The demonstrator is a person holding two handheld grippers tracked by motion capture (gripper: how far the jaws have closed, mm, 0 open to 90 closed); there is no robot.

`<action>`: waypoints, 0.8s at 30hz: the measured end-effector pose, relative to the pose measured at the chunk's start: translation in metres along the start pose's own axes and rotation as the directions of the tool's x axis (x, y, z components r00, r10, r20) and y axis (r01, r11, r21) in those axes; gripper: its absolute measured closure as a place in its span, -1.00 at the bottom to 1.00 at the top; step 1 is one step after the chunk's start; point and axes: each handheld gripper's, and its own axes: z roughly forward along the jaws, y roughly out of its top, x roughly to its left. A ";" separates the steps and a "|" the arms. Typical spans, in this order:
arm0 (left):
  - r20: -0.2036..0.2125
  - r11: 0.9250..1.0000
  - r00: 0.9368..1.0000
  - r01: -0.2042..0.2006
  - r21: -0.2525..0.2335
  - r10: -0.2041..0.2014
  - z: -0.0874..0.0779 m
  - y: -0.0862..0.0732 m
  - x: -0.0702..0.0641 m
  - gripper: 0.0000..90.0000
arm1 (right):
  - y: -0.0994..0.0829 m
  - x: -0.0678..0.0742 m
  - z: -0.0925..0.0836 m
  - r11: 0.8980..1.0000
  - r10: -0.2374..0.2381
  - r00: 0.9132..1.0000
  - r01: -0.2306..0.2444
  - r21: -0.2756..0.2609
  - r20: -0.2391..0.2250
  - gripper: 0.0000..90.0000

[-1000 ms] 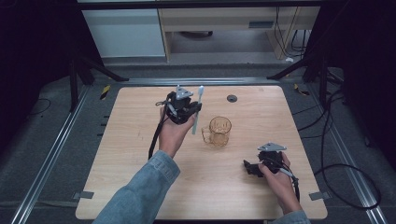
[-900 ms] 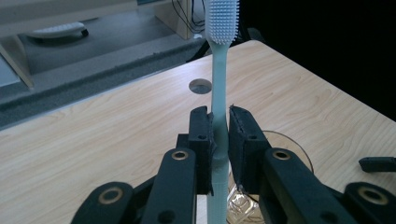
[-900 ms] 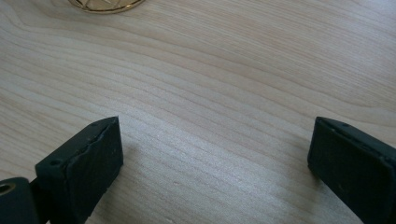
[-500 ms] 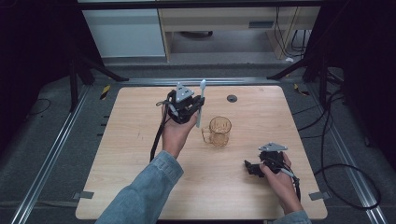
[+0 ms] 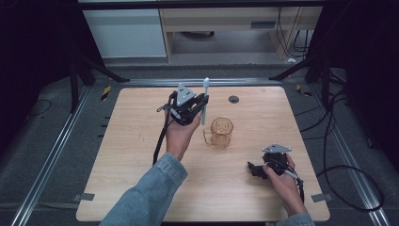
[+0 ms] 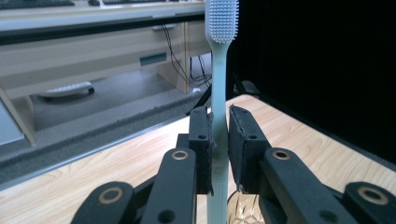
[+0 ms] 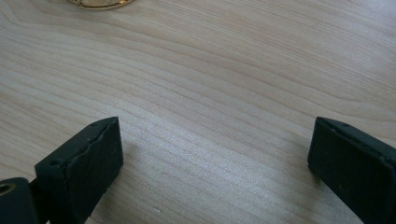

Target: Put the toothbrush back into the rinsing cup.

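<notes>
We've got a pale, slim toothbrush with a head of fine soft bristles, pinched at mid-handle between the pads of our left gripper, which is clamped tight on it. It stands upright, long axis vertical, bristle head above the gripper, its lower end beside the amber glass mug just right of that gripper. Our right gripper rests low over the bench, spread wide, holding nothing.
</notes>
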 end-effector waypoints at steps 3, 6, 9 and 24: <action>0.005 1.000 1.000 0.000 -0.022 0.000 0.000 -0.001 -0.001 0.76 | 0.000 0.000 0.000 1.000 -0.001 1.000 0.001 0.000 0.001 -0.92; 0.007 0.999 1.000 -0.009 -0.036 0.009 -0.002 -0.002 -0.002 0.76 | 0.000 0.000 0.000 1.000 -0.002 1.000 0.002 0.000 0.000 -0.92; 0.016 0.998 1.000 -0.013 -0.069 0.014 -0.005 -0.003 -0.002 0.76 | -0.001 -0.001 -0.001 1.000 -0.002 1.000 0.002 0.001 -0.005 -0.92; 0.029 0.988 1.000 0.009 -0.155 -0.004 -0.010 -0.008 0.001 0.76 | -0.001 -0.002 -0.001 1.000 -0.008 1.000 0.008 0.002 -0.007 -0.92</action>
